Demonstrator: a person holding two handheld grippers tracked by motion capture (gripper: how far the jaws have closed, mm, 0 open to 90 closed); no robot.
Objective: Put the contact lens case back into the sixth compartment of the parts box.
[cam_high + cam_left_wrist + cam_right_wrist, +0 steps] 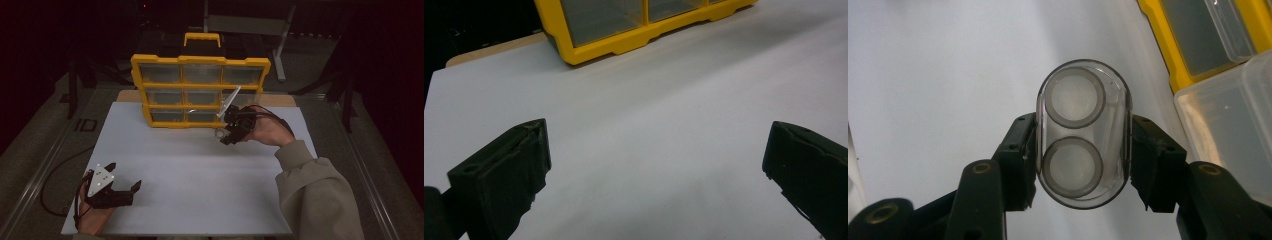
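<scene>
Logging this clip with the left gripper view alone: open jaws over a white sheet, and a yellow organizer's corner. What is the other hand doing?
Observer: The right gripper is shut on a clear case, with its jaws on the case's long sides.
Operator: Is there anything in the case?
Observer: Two round grey-rimmed discs, one above the other in the right gripper view.
Operator: Where is that hand?
Observer: In the high view it is at the lower right of the organizer, beside a clear drawer that sticks out tilted.
</scene>
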